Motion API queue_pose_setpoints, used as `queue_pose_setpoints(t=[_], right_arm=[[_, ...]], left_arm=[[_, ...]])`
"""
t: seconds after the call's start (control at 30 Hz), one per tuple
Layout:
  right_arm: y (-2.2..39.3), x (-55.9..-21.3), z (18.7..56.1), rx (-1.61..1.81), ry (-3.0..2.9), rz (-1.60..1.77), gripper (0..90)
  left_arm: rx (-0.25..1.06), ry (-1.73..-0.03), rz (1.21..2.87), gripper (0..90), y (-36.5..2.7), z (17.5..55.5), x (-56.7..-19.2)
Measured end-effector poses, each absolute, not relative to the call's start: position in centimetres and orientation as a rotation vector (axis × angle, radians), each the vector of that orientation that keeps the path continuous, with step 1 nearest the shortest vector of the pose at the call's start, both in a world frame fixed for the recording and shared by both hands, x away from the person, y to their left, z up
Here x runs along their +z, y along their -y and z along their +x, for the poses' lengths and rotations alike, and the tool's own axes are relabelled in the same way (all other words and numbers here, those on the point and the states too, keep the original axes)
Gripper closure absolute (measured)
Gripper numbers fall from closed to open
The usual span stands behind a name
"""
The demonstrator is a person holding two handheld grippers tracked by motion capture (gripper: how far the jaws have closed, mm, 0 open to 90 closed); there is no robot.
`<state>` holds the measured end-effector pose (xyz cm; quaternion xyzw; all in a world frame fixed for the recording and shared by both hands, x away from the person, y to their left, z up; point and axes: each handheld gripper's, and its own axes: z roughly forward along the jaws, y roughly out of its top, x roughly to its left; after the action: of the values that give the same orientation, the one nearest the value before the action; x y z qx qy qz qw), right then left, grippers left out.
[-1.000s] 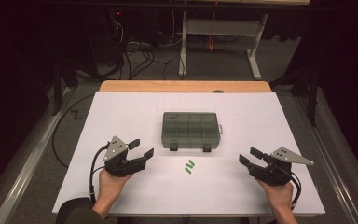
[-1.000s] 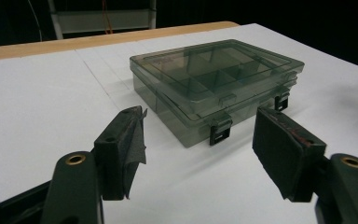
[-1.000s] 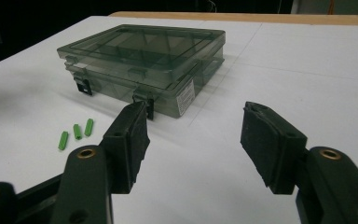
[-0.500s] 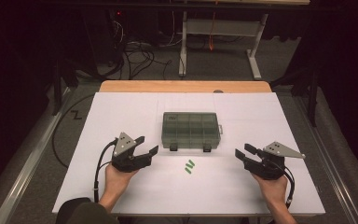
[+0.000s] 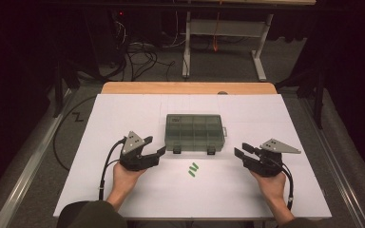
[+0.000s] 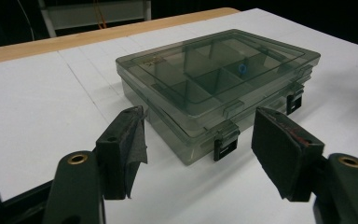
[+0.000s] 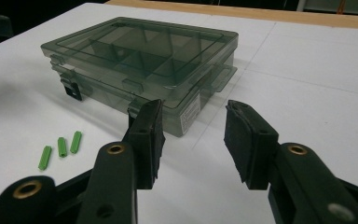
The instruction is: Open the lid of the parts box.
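A shut, smoky clear compartment box [image 5: 194, 133] lies at the middle of the white table top, its two black latches facing the person. My left gripper [image 5: 156, 145] is just off its near left corner, jaws open and empty. In the left gripper view the box [image 6: 214, 79] lies past the open left gripper [image 6: 200, 116], and a small blue thing [image 6: 242, 70] shows inside. My right gripper [image 5: 240, 149] stands a little off the near right corner; its jaws have just been closing and hold nothing. In the right gripper view, the box [image 7: 140, 60] lies beyond the right gripper [image 7: 195, 107].
Three small green pieces [image 5: 192, 169] lie on the white sheet [image 5: 123, 118] in front of the box, also in the right gripper view [image 7: 61, 148]. A wooden strip [image 5: 185, 88] edges the table's far side. Cables and a metal frame [image 5: 228, 28] sit on the floor beyond.
Both hands have moved inward and forward toward the box's near corners. The right gripper's jaws stand narrower than before. The box and green pieces have not moved.
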<state>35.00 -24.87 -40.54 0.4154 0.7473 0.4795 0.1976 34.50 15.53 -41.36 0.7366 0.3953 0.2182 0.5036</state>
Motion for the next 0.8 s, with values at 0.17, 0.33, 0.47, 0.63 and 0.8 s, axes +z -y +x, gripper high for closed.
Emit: queue_pose_setpoints(t=[0.17,0.33,0.47,0.63,0.8], right_arm=[[24.4,-40.8,35.6,1.331,-2.119,1.156,63.7],[23.9,-40.8,35.9,1.334,-2.107,1.145,66.6],[23.5,-41.0,36.3,1.332,-2.116,1.149,69.0],[22.9,-41.3,36.9,1.316,-2.142,1.149,71.3],[22.6,-41.8,37.5,1.304,-2.169,1.163,76.3]], left_arm=[[0.508,-0.957,1.801,36.9,-15.1,35.2,-41.6],[0.494,-0.955,1.82,37.9,-14.7,35.8,-41.9],[0.491,-0.972,1.837,39.4,-14.5,36.1,-42.2],[0.47,-0.987,1.855,48.3,-14.5,36.3,-42.4],[0.494,-0.98,1.888,54.2,-14.4,36.4,-42.6]])
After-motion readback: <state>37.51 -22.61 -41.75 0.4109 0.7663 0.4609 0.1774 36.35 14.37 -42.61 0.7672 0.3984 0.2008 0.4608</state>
